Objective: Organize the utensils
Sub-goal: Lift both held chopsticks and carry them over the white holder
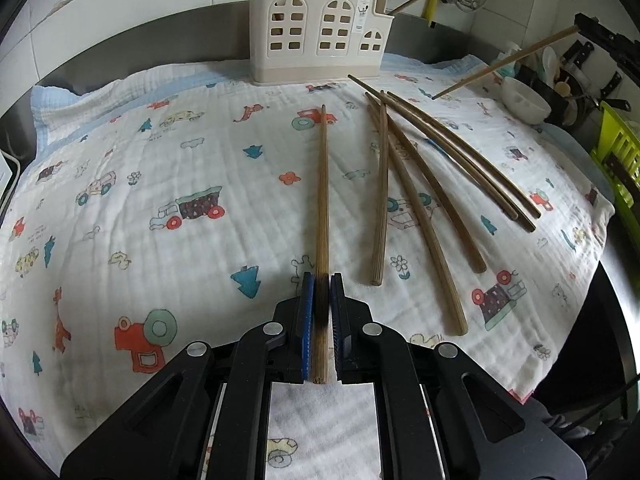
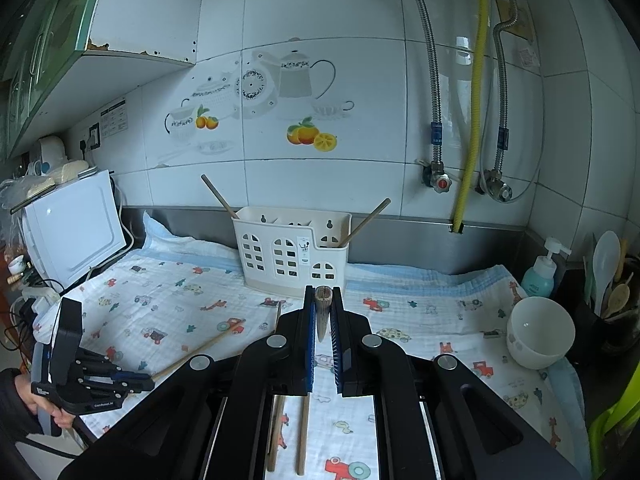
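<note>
Both grippers pinch chopsticks: the left gripper (image 1: 320, 300) grips one flat on the cloth (image 1: 160, 160), the right gripper (image 2: 323, 320) should tip its chopstick (image 2: 322, 312) upright over the far holder (image 2: 294, 252).

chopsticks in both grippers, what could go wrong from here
1. The left gripper pinches its chopstick near the butt, so the long free end could swing or clip the caddy rim.
2. The right gripper holds its chopstick near the end too; it might slip.
3. Two sticks already lean in the caddy and may block a slot.
4. The loose chopsticks could roll if nudged.
</note>
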`<state>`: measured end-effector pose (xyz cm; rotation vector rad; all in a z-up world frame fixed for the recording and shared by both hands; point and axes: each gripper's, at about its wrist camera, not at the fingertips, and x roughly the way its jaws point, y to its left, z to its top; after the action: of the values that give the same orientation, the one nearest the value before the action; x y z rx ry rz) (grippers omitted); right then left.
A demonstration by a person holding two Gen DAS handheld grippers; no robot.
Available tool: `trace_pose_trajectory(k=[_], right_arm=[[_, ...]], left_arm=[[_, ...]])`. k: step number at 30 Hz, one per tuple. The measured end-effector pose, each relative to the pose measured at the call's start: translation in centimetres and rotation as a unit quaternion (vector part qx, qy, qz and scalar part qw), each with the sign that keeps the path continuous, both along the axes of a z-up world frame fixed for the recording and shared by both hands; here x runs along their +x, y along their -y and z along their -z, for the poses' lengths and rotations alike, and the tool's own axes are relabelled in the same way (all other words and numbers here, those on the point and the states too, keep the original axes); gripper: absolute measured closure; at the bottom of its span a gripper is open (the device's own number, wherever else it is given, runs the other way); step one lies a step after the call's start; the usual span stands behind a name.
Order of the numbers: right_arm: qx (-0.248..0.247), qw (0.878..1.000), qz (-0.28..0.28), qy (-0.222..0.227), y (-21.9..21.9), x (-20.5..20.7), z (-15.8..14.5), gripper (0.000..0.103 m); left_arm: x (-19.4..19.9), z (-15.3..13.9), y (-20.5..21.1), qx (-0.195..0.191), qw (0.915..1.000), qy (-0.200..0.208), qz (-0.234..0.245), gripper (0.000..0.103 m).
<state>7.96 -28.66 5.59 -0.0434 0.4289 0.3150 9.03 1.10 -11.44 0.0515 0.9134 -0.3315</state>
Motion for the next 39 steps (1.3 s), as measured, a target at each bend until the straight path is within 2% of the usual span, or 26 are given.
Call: trace_pose_trajectory(k=[10,17,21,23,29,34,39], right_arm=[[0.003,1.000,-0.004,0.009,-0.3,-0.2,-0.8,0.096],[0.001,1.000,-0.009,0.022,-0.6,0.6,-2.2,0.096],[0.004,0.999,-0.014,0.030,-0.9,1.0,-3.1,0.096],[0.002,0.999,-0.015,0.037,-1.1,1.2,-3.8,0.096],[0.006,0.998,-0.019,0.065,-1.5,2.3,-6.5,0.096],[-0.001,0.996,-0.017,0.084,-2.2,3.8,-8.3,0.096],[-0.013,0.997,-0.011,0.082,-2.6,6.3,-9.1,0.096]], left_arm=[[-0.1,-0.5,-0.5,-0.030,0.9992,0.009,-0.024,0.097],[0.1,-4.6,-0.8,-0.045,0.9973,0.055,-0.016,0.097],[1.0,-6.5,-1.4,-0.074,0.9956,0.055,-0.018,0.097],[1.4,-7.4,-1.2,-0.066,0.9963,0.052,-0.015,0.097],[2.1,-10.7,-1.0,-0.055,0.9952,0.081,0.000,0.097],[4.3,-13.9,-1.0,-0.041,0.9942,0.099,0.002,0.097],[7.4,-15.9,-0.6,-0.007,0.9974,0.072,0.006,0.097]])
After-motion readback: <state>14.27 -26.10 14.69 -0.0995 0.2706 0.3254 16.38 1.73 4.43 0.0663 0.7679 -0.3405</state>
